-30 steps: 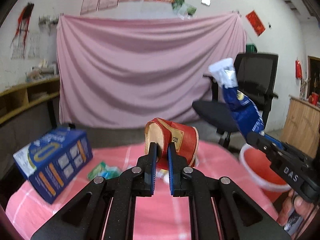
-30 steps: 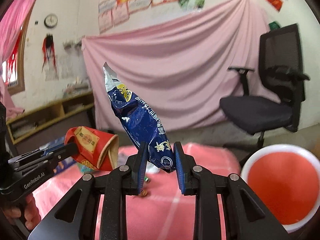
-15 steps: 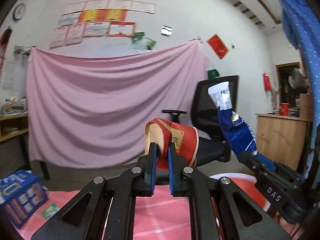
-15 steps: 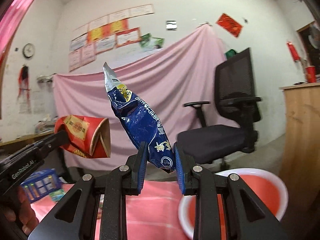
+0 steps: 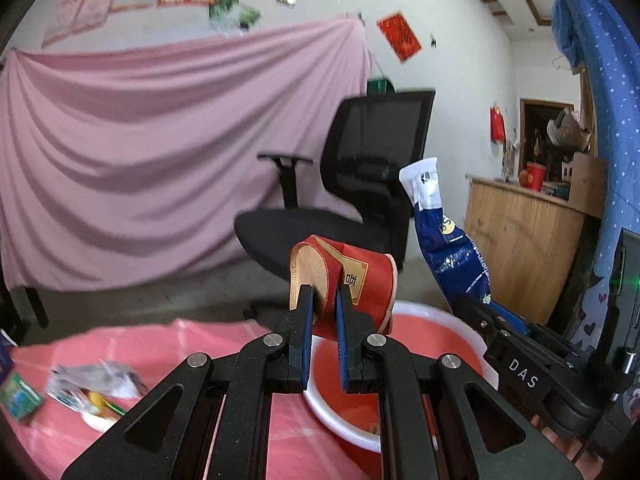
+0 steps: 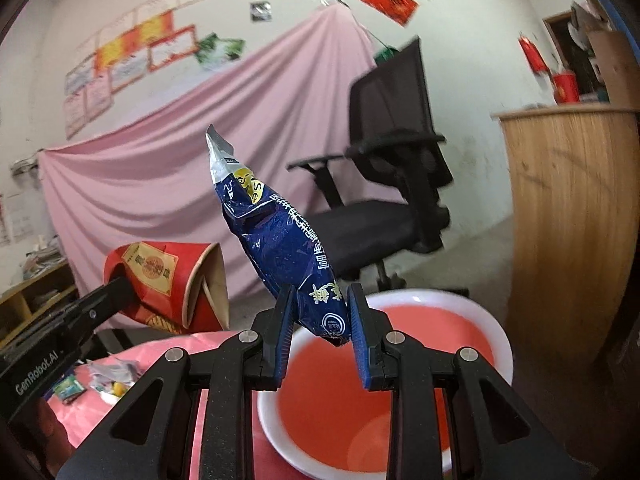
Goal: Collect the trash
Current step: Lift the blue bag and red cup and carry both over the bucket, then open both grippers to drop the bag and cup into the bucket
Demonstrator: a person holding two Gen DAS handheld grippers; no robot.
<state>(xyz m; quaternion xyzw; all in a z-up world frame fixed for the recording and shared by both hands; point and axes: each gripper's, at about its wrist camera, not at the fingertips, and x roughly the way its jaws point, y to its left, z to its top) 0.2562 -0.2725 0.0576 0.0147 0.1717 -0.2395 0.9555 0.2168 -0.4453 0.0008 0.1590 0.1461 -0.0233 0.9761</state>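
Note:
My left gripper (image 5: 323, 308) is shut on the rim of a crushed red paper cup (image 5: 352, 280) and holds it above the near rim of a red basin with a white rim (image 5: 432, 344). The cup also shows in the right wrist view (image 6: 168, 276). My right gripper (image 6: 320, 316) is shut on the lower end of a blue snack bag (image 6: 280, 236), which stands upright over the basin (image 6: 400, 368). The bag also shows in the left wrist view (image 5: 448, 248), with the right gripper (image 5: 472, 312) at its base.
A pink tablecloth (image 5: 160, 360) carries small wrappers and scraps (image 5: 92, 384) on the left. A black office chair (image 5: 352, 184) stands behind the basin, and a wooden counter (image 6: 568, 200) on the right. A pink sheet (image 5: 140, 152) hangs on the back wall.
Both grippers have swung right and come over the basin, each still holding its piece of trash. The blue box has left the view.

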